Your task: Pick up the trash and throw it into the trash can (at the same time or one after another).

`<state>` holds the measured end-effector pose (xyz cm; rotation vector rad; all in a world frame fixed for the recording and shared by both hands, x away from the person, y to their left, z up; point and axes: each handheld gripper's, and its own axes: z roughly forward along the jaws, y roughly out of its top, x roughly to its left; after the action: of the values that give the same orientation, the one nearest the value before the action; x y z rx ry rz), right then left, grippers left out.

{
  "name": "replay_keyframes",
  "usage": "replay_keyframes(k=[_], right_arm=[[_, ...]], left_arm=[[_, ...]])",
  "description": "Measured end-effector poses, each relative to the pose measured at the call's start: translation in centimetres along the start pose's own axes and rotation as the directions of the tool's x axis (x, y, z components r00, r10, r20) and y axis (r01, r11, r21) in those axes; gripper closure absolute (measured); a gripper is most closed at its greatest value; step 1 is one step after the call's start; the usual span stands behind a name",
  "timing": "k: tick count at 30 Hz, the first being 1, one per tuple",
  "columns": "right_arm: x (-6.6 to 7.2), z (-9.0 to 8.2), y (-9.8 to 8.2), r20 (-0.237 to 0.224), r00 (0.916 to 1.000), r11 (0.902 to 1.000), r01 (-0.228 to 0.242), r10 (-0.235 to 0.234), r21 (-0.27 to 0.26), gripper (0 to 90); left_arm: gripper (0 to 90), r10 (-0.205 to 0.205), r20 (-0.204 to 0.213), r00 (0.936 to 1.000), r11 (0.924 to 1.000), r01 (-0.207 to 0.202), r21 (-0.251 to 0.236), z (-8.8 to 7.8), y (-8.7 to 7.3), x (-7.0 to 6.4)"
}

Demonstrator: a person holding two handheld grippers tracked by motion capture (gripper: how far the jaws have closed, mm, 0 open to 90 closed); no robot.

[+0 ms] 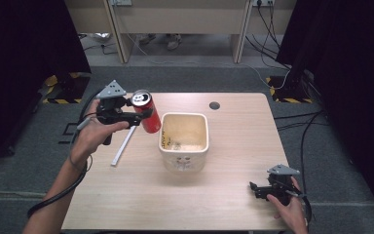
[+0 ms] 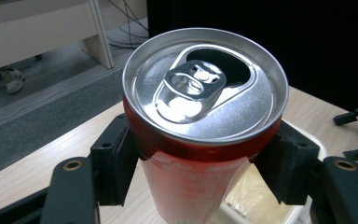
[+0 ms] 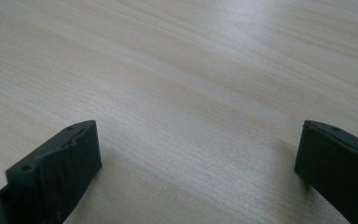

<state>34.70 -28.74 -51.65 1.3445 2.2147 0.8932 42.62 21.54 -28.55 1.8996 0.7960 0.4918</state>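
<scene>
An opened red drink can with a silver top is held in the air, tilted, just left of a cream square bin. My left gripper is shut on the can's body; in the left gripper view the black pads press both sides of the can below its rim, with the bin behind and below. My right gripper rests low over the table's near right corner, open; the right gripper view has its jaws wide apart over bare wood with nothing between them.
A white strip lies on the table left of the bin. The table has a round cable hole near its far edge. Desk legs and cables stand on the floor beyond. The bin holds some small bits at its bottom.
</scene>
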Motion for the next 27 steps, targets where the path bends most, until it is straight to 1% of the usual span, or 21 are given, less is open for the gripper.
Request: replay_keyframes(k=[5, 10, 13, 16, 19, 22, 27], right_arm=[[0.0, 0.0, 0.0, 0.000, 1.0000, 1.0000, 0.003, -0.003, -0.001, 0.2], [0.0, 0.0, 0.0, 0.000, 1.0000, 1.0000, 0.003, -0.003, -0.001, 0.2], [0.0, 0.0, 0.0, 0.000, 1.0000, 1.0000, 0.003, -0.003, -0.001, 0.2], [0.0, 0.0, 0.0, 0.000, 1.0000, 1.0000, 0.003, -0.003, -0.001, 0.3], [0.0, 0.0, 0.0, -0.002, 1.0000, 1.0000, 0.005, -0.005, -0.001, 0.3], [0.0, 0.0, 0.0, -0.003, 1.0000, 1.0000, 0.005, -0.005, -0.001, 0.2], [0.0, 0.0, 0.0, -0.004, 1.0000, 1.0000, 0.003, -0.003, 0.000, 0.3]], left_arm=[[34.4, 0.017, 0.037, 0.9992, 0.9998, -0.016, -0.009, 0.9, 0.7, -1.1], [34.4, 0.025, 0.069, 0.9973, 0.9996, -0.024, -0.015, 2.1, 1.2, -2.1], [34.4, 0.035, 0.080, 0.9962, 0.9993, -0.034, -0.013, 2.8, 1.4, -2.7], [34.4, 0.033, 0.097, 0.9948, 0.9994, -0.032, -0.013, 3.6, 1.4, -3.1], [34.4, 0.032, 0.107, 0.9938, 0.9994, -0.030, -0.016, 4.4, 1.4, -3.5], [34.4, 0.038, 0.113, 0.9928, 0.9992, -0.039, 0.006, 5.1, 1.3, -3.9], [34.4, 0.036, 0.117, 0.9924, 0.9991, -0.038, 0.018, 6.2, 0.8, -4.3]])
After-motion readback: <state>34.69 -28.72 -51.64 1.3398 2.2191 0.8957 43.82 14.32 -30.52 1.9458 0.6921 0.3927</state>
